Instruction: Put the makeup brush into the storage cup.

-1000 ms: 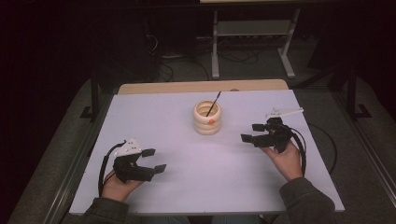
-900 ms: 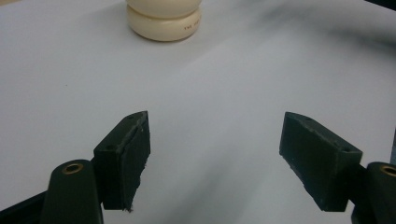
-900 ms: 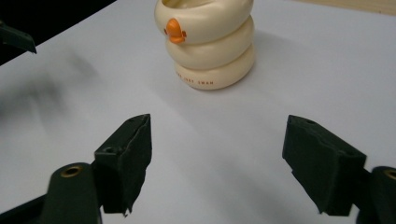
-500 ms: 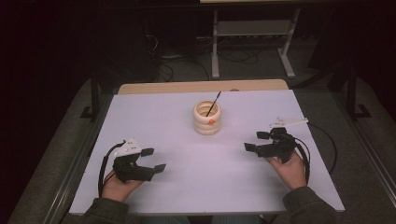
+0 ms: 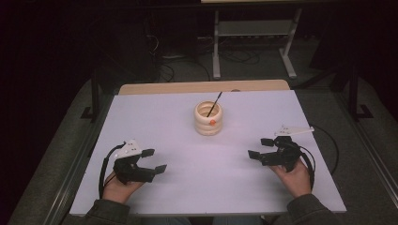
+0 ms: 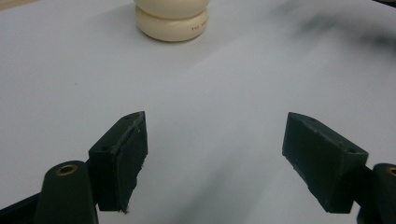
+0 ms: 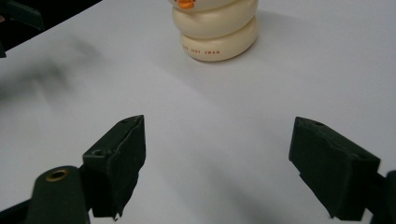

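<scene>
Cream ridged cup (image 5: 208, 119) stands upright just above the middle of the high view, on the white table (image 5: 187, 187), with a thin dark stick (image 5: 215, 103) leaning out of its mouth toward the upper right and a small orange mark on its near side. A strip of bare wooden board (image 5: 197, 87) runs along the table's far edge, and beyond it in the dark there is a grey metal stand (image 5: 253, 42) on the floor.

My left gripper (image 5: 154, 161) sits in the lower left of that view, held low over the table in my left hand (image 5: 117, 187), its jaws spread wide with nothing between them. In the left gripper view my left gripper (image 6: 212, 163) has its two black pads far apart over bare white surface, and the cup's base (image 6: 172, 21) sits at the top edge, left of centre, well apart from the jaws.

My right gripper (image 5: 260, 147) is in the lower right of the high view, held in my right hand (image 5: 295, 176), jaws pointing left and likewise wide and empty. In the right gripper view my right gripper (image 7: 217, 168) shows the same broad gap, with the cup (image 7: 217, 28) at the top centre, well apart, small red lettering on its lowest ring.
</scene>
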A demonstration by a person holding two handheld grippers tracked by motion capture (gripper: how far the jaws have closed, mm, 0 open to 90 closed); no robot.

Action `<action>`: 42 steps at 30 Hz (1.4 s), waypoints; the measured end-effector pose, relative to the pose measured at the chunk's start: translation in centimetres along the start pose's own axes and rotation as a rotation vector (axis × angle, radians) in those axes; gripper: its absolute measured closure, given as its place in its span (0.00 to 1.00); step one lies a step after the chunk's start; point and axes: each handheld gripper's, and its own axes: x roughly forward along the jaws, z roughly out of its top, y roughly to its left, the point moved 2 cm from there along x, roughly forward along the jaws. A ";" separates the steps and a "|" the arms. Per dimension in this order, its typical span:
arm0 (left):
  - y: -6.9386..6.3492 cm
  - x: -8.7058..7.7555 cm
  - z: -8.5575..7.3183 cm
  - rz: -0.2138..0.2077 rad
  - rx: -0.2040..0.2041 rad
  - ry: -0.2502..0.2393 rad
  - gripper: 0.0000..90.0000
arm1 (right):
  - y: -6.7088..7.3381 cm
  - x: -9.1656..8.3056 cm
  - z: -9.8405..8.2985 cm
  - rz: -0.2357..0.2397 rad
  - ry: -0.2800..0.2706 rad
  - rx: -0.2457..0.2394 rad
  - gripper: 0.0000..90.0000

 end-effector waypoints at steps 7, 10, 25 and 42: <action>-0.1 0.0 -0.1 0.004 0.008 -0.001 0.25 | 0.3 0.0 -0.6 -0.001 0.004 -0.012 0.19; -0.2 0.2 -0.3 0.002 -0.005 -0.001 0.24 | 0.3 -0.2 -0.8 -0.001 -0.007 -0.016 0.19; -0.2 -0.2 -1.0 -0.002 -0.008 0.004 0.24 | 0.3 -1.4 -2.2 -0.005 -0.032 0.005 0.18; -0.3 0.0 -1.2 -0.017 -0.005 0.016 0.24 | 0.6 -2.0 -2.7 -0.014 -0.027 -0.016 0.19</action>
